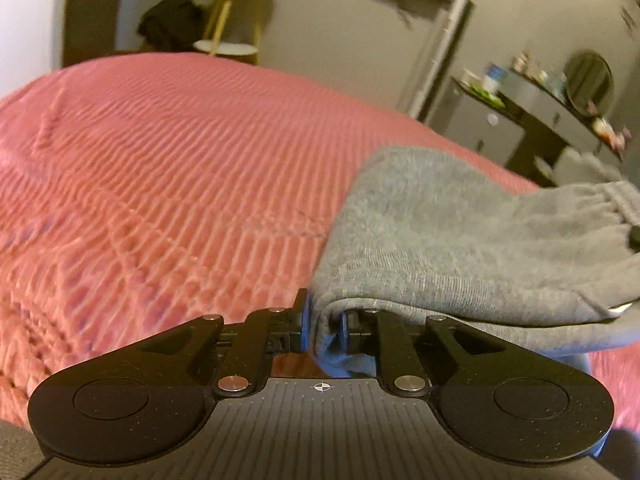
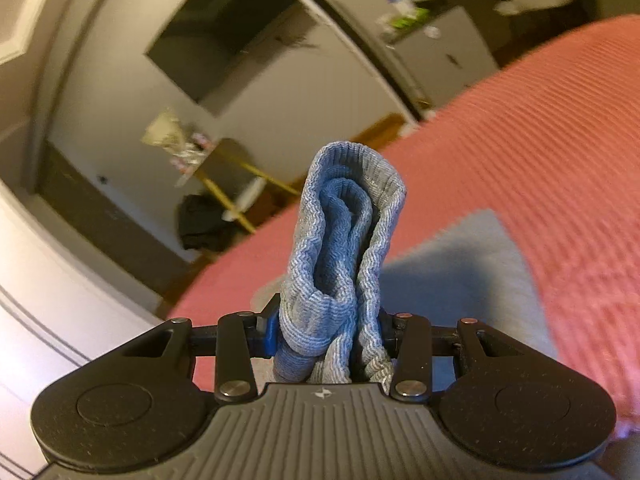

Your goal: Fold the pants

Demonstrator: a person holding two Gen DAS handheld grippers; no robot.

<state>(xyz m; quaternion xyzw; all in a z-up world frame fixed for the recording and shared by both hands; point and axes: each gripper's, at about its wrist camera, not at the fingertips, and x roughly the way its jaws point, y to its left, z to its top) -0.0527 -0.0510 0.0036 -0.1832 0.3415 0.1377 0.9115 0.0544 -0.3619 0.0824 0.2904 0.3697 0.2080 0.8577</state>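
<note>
I hold two black two-finger grippers, and both are clamped on one pair of grey knit sweatpants [image 1: 460, 240] lying across a single pink ribbed bedspread [image 1: 180, 168]. My left gripper [image 1: 324, 320] has its blue-padded fingers [image 1: 305, 322] pinched narrow on a folded edge of the cloth, which spreads away to the right over the bed. My right gripper [image 2: 328, 332] grips a thick bunch of the same pants [image 2: 344, 240], the ribbed cuff doubled into several layers that stand up between the fingers; more of the grey cloth lies flat on the bedspread [image 2: 540, 140] beyond. Past the bed I count one small round side table with yellow legs [image 1: 232, 20], one dark bundle on the floor [image 1: 172, 20] and one round mirror on a dark dresser [image 1: 590, 82]
</note>
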